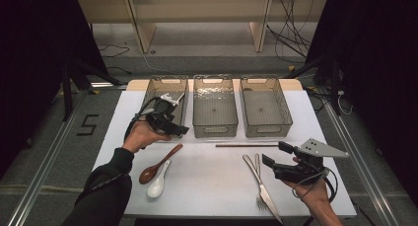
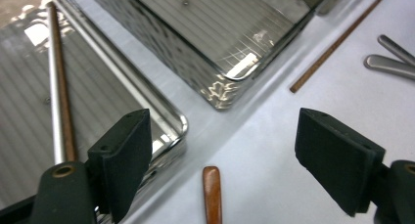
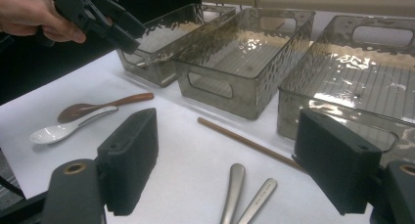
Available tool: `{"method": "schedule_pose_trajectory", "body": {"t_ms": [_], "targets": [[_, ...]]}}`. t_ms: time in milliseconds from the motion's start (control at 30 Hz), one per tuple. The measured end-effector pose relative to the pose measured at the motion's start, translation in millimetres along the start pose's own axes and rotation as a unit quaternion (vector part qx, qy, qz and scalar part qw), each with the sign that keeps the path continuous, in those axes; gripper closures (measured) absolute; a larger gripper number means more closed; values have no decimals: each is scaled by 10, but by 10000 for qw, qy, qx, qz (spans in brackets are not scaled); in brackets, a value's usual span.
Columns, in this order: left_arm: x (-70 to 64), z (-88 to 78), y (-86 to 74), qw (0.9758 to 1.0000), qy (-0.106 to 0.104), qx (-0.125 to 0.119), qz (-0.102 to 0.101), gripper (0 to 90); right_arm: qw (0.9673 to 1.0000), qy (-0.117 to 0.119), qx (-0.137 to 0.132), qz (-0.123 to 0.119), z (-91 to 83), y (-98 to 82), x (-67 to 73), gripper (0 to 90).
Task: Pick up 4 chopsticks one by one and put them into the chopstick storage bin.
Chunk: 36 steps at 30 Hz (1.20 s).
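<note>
My left gripper (image 1: 177, 130) hangs open and empty over the front right corner of the left grey bin (image 1: 154, 88). In that bin (image 2: 171, 117) lies a brown chopstick (image 2: 61, 87). Below the jaws, on the white table, are a brown wooden spoon (image 1: 158, 166) and a white spoon (image 1: 158, 184). The wooden spoon's handle tip (image 2: 212, 194) shows between the jaws. My right gripper (image 1: 273, 153) rests low at the right, open and empty, beside a fork and a knife (image 1: 261, 182). A second chopstick (image 1: 246, 145) lies in front of the middle bin (image 1: 215, 127).
A third grey bin (image 1: 266, 130) stands at the right, in line with the other two. The table's front edge (image 1: 222, 215) runs just behind the cutlery. Cables trail on the floor beyond the table.
</note>
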<state>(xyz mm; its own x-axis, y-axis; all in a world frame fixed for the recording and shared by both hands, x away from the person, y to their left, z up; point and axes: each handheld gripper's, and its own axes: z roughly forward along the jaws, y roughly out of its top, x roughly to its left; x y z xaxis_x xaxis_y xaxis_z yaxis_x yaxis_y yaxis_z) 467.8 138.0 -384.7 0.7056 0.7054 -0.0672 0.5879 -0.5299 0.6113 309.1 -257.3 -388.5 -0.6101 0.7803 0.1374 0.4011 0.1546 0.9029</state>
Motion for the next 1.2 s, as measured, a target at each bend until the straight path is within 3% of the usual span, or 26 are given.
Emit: {"method": "schedule_pose_trajectory", "body": {"t_ms": [433, 667, 1200], "targets": [[-297, 121, 48, 9984, -330, 9, 456, 202, 10000, -1, -2, -18, -6, 2, 2, 253], [-496, 255, 91, 9953, -504, 146, 818, 202, 10000, 2, 3, 5, -1, 1, 3, 252], [-788, 665, 192, 9885, -734, 516, 1218, 230, 10000, 0, 5, 9, -2, -2, -10, 253]]}}
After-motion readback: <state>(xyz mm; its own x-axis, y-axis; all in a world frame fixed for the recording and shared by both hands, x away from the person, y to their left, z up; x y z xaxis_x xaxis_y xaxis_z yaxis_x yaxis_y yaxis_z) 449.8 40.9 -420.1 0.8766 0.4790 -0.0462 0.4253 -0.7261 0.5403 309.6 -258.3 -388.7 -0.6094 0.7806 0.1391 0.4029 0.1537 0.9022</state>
